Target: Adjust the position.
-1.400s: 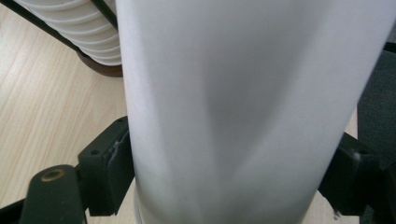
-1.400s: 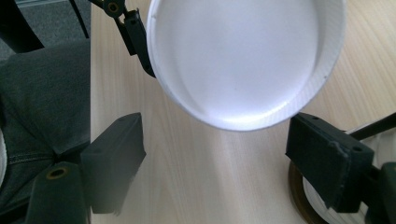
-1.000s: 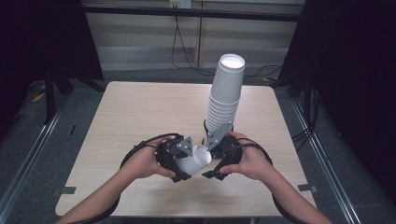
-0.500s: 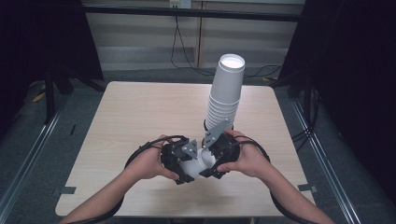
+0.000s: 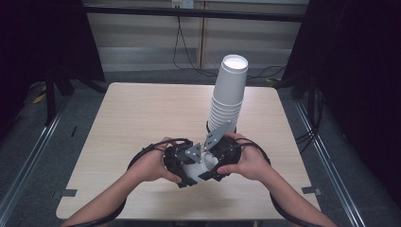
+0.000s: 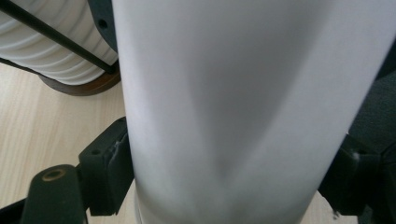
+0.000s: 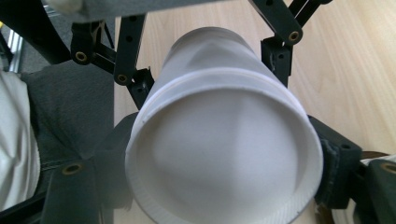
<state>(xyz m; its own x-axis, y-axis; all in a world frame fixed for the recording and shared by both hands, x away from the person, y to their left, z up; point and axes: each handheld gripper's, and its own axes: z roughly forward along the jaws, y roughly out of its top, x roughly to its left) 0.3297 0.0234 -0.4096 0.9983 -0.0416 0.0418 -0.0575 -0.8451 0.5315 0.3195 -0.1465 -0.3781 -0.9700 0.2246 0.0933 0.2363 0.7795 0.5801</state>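
A single white paper cup [image 5: 201, 166] is held on its side just above the surface [image 5: 142, 118], near the front edge, between the two hands. The left tongs [image 5: 188, 163] are pinched on its wall, and in the left gripper view the cup wall [image 6: 233, 107] shows a dent where it has given way. The right tongs [image 5: 211, 161] have just been closing and are now pressed on the rim end, with the open mouth [image 7: 224, 158] facing that camera. The stack [image 5: 228, 94] of like cups stands just behind.

The cup is judged very light, thin and easily crushed, with a smooth and somewhat slippery wall. The rolled rim is likely the stiffest part, as is the base ring, so hold is best taken there. Only light pressure should be applied mid-wall, or the cup may be buckled further
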